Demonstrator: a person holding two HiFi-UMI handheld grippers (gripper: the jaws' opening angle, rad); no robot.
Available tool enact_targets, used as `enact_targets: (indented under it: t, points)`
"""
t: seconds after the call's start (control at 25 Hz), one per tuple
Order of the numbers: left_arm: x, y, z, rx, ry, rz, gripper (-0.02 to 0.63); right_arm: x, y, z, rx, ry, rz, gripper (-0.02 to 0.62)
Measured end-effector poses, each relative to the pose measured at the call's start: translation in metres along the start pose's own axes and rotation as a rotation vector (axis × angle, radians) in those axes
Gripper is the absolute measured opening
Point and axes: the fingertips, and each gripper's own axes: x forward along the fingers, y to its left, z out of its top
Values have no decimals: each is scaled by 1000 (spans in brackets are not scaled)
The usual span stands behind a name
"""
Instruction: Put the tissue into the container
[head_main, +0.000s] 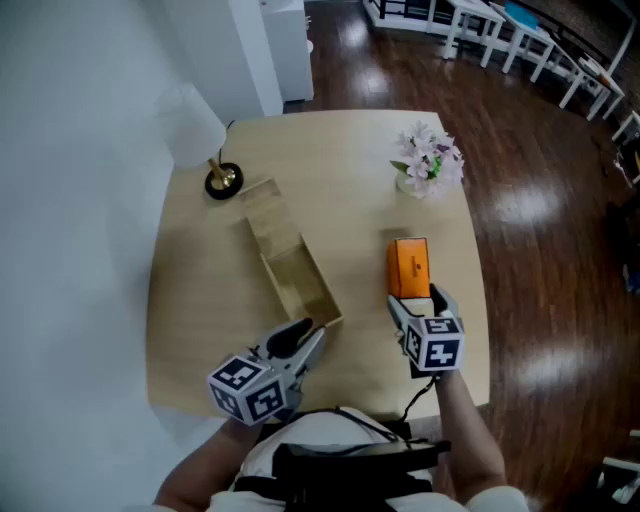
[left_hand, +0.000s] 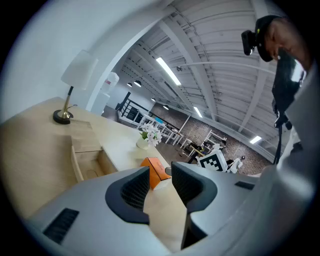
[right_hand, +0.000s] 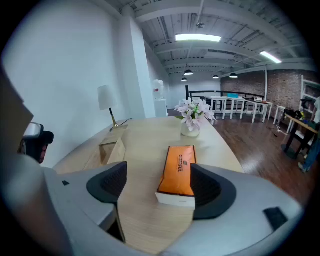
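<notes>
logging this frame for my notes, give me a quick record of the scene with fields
table: light wood
tissue pack: orange, flat, near right, outside the box
box: wooden, open, left of centre
lamp: far left corner
flowers: far right
left claw: open, empty, by the box's near end
right claw: open, tissue pack's near end between its jaws
task: tissue not yet in box

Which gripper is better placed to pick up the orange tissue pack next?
Right. The right gripper has open jaws pointing straight at the tissue pack, whose near end lies beside one pad. The left gripper, also open, hovers by the near end of the wooden container, farther from the pack.
</notes>
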Motion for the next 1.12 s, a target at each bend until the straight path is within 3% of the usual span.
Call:
enact_targets:
  t: [0.36, 0.72, 1.12]
  points:
    - [54, -17, 25, 65, 11, -45, 126, 22, -29, 22, -40, -5, -38, 393]
    - [104, -11, -8, 80, 138, -31, 126, 65, -49, -3, 20, 87, -44, 428]
    - [126, 0, -39, 72, 249, -4, 126, 104, -49, -30, -28, 194, -57, 457]
